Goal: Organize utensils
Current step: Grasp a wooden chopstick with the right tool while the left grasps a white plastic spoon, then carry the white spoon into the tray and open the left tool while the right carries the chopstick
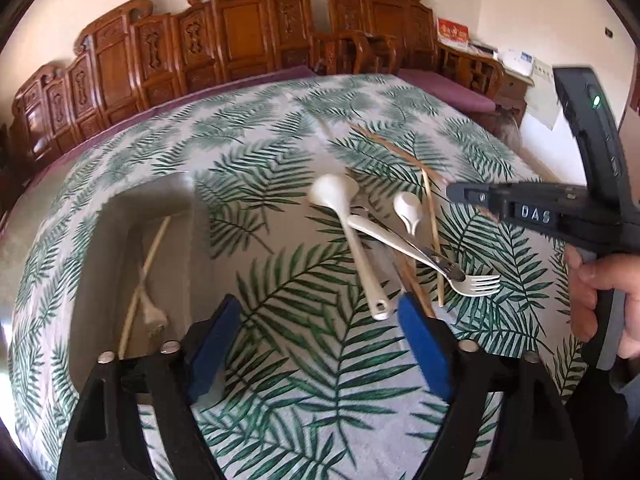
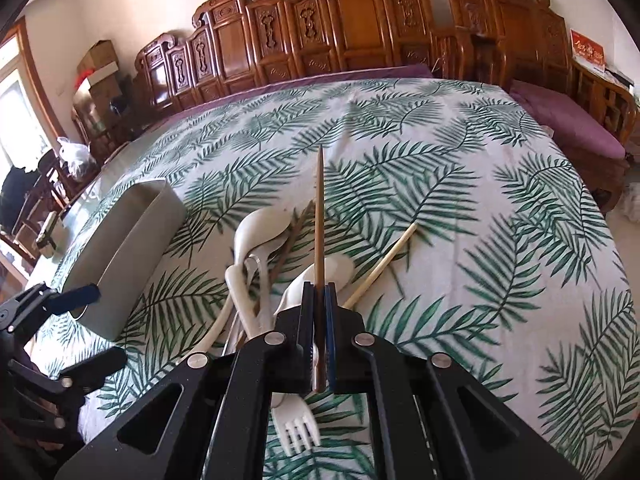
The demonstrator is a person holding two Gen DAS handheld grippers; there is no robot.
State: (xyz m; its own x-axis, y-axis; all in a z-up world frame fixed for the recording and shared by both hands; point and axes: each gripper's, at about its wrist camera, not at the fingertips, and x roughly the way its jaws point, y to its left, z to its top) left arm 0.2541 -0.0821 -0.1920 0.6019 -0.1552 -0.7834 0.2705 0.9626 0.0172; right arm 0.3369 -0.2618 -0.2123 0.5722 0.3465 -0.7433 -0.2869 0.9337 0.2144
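So the right gripper (image 2: 319,300) is clamped tight on a dark brown chopstick (image 2: 319,216), which sticks out forward and up past its fingertips over the leaf-print desk (image 2: 460,240). Right under it sits the messy pile: a big white ladle (image 1: 340,216), a small white spoon (image 1: 408,208), a metal fork (image 1: 476,284) and a pale bamboo chopstick (image 2: 380,266), all overlapping or touching. The left gripper (image 1: 320,344) hangs spread wide and holds nothing, just beside the grey organizer tray (image 1: 116,248) off to the pile's left. Inside that tray there's already a light chopstick (image 1: 144,276) and a whitish utensil I can't make out.
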